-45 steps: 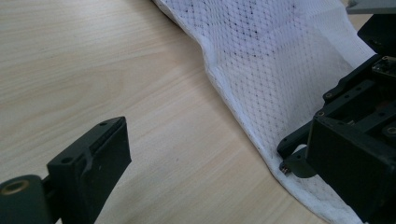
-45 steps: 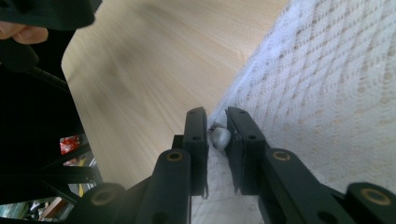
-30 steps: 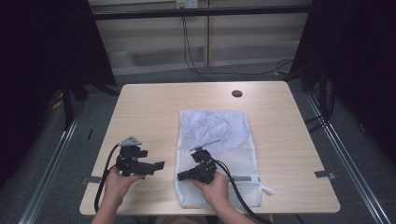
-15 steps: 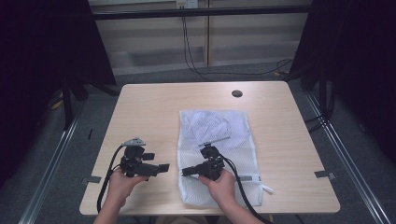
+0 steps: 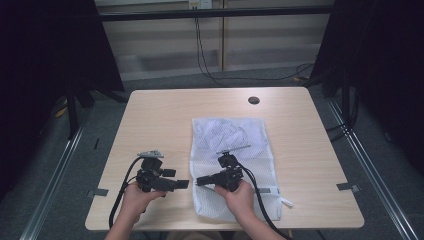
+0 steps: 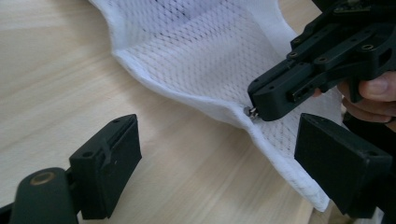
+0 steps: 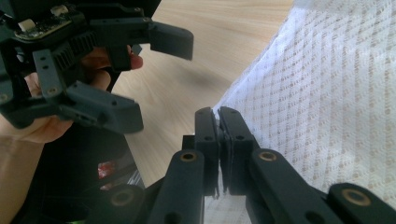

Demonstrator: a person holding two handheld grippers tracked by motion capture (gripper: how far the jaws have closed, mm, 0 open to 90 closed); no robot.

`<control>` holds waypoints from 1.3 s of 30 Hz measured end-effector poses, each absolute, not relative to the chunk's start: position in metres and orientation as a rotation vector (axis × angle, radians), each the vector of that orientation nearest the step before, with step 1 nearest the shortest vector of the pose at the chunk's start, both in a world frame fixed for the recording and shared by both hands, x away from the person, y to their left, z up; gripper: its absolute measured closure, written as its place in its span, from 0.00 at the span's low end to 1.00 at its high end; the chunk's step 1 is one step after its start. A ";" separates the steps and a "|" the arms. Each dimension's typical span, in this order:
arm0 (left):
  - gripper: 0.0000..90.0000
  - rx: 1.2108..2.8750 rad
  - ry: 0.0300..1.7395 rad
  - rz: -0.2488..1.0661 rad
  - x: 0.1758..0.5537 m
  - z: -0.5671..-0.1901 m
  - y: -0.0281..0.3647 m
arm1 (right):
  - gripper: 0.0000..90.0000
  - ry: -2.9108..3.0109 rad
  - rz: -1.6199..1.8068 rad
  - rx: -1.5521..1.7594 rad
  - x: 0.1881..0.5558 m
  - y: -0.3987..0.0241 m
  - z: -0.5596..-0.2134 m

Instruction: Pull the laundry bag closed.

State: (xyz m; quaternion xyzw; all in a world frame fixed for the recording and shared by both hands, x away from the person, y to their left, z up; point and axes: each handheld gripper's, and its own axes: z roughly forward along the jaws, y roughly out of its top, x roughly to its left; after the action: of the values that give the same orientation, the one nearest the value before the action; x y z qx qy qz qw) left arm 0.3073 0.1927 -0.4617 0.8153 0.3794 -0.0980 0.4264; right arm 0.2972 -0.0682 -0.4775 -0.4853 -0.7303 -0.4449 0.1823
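A white mesh bag [image 5: 250, 150] lies flat on the wooden table [image 5: 160, 125], right of centre. My right gripper [image 5: 200, 180] is at the bag's near left edge, its jaws shut on that edge [image 7: 219, 122]. In the left gripper view a small metal piece [image 6: 252, 112] shows at the right gripper's tip on the bag's hem [image 6: 196, 95]. My left gripper [image 5: 183, 183] points right towards it, open, with the hem between its wide-apart fingers [image 6: 112, 158]. The right gripper view shows the open left gripper [image 7: 154, 70] close by.
Crumpled white cloth [image 5: 225, 131] lies inside the bag's far end. A round hole [image 5: 253, 100] is in the table near its far edge. A small white tag [image 5: 286, 202] sticks out at the bag's near right corner. Cables trail from both grippers over the near edge.
The left gripper has moved right, closing in on the right gripper's tip. The right gripper has shifted slightly right and away from the near edge with the bag's edge.
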 end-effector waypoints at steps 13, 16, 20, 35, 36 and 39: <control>0.11 2.090 0.930 -0.304 0.306 -0.466 0.182 | 0.96 -2.089 -1.277 -1.346 0.296 -0.068 -0.474; 0.10 2.102 0.921 -0.310 0.305 -0.467 0.179 | 0.96 -2.088 -1.276 -1.350 0.296 -0.068 -0.473; 0.09 2.098 0.911 -0.330 0.305 -0.466 0.176 | 0.96 -2.094 -1.280 -1.351 0.296 -0.067 -0.470; 0.15 2.112 0.897 -0.366 0.302 -0.469 0.167 | 0.96 -2.115 -1.309 -1.333 0.295 -0.066 -0.462; 0.15 2.108 0.906 -0.367 0.302 -0.469 0.166 | 0.96 -2.115 -1.309 -1.333 0.295 -0.066 -0.462; 0.21 2.110 0.895 -0.368 0.302 -0.469 0.163 | 0.96 -2.118 -1.317 -1.330 0.295 -0.066 -0.461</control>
State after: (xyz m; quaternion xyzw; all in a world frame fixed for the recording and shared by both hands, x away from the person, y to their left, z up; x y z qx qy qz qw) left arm 0.3020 0.1634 -0.4690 0.8337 0.3534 -0.1455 0.3987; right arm 0.2954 -0.0659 -0.4609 -0.4645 -0.7401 -0.4602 0.1568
